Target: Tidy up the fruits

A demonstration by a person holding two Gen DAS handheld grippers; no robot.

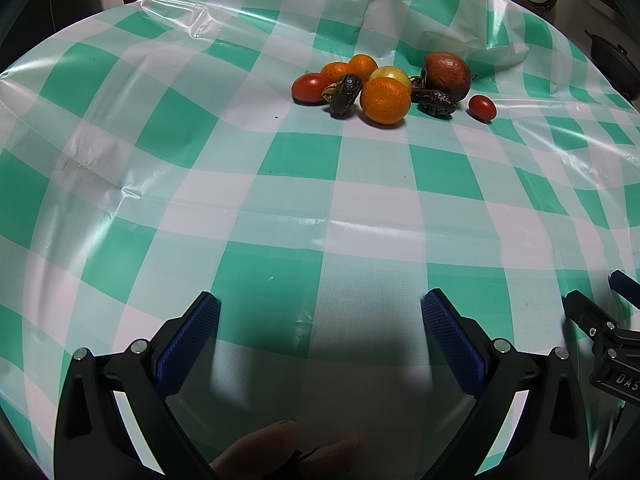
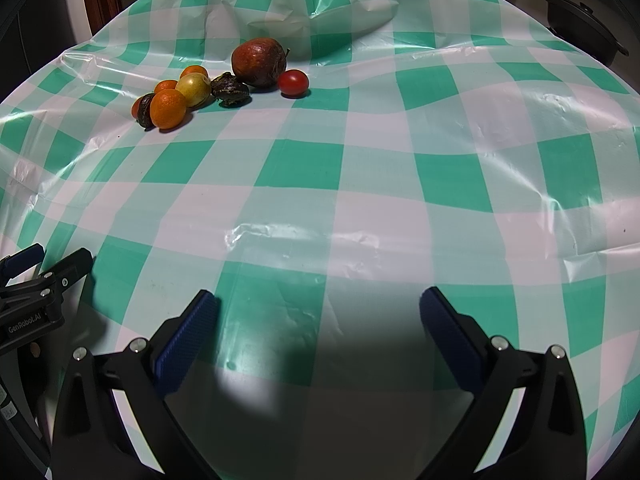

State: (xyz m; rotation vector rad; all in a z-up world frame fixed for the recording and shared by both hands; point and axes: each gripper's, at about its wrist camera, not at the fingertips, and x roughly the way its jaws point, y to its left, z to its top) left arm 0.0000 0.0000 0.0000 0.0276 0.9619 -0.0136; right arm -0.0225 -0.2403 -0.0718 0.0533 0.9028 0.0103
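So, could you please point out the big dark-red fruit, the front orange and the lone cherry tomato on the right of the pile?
big dark-red fruit [image 1: 448, 74], left wrist view, middle of its skin.
front orange [image 1: 385, 101], left wrist view, centre of its peel.
lone cherry tomato [image 2: 293, 82], right wrist view, middle of its front.

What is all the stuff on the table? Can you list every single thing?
oranges: 3, orange, in the fruit pile at the far side of the cloth.
tomatoes: 2, red, one at each end of the pile; this one sits a little apart.
big red fruit: 1, dark red-brown, at the back of the pile.
yellow-green fruit: 1, behind the front orange.
dark wrinkled fruits: about 3, blackish, tucked among the others.
tablecloth: 1, green and white checks, crinkly plastic.
black pot: 1, beyond the table's far edge.
left gripper: open, holding nothing.
right gripper: open, holding nothing.
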